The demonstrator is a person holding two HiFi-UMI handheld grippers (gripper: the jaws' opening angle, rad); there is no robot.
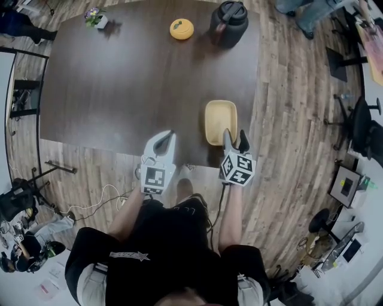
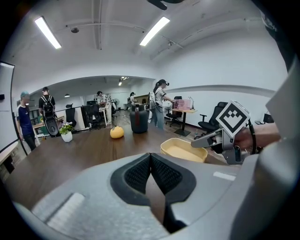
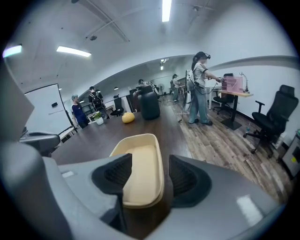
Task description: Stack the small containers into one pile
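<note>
Both jaws wide, straddled the near end of the beige container [image 3: 140, 164] with the right gripper [image 3: 143, 176], its right pad clear of the rim. Held the left gripper [image 2: 151, 157] closed tight on nothing, near the container's left. Found the container near the dark table's [image 1: 119, 77] front edge, well apart from the yellow lidded container [image 1: 181, 28] and the black jug [image 1: 228, 23].

One beige container [image 1: 220, 121], one yellow container [image 1: 181, 28], one jug [image 1: 229, 23], one plant [image 1: 96, 17] (one left gripper [image 1: 169, 136], one right gripper [image 1: 234, 134]).
</note>
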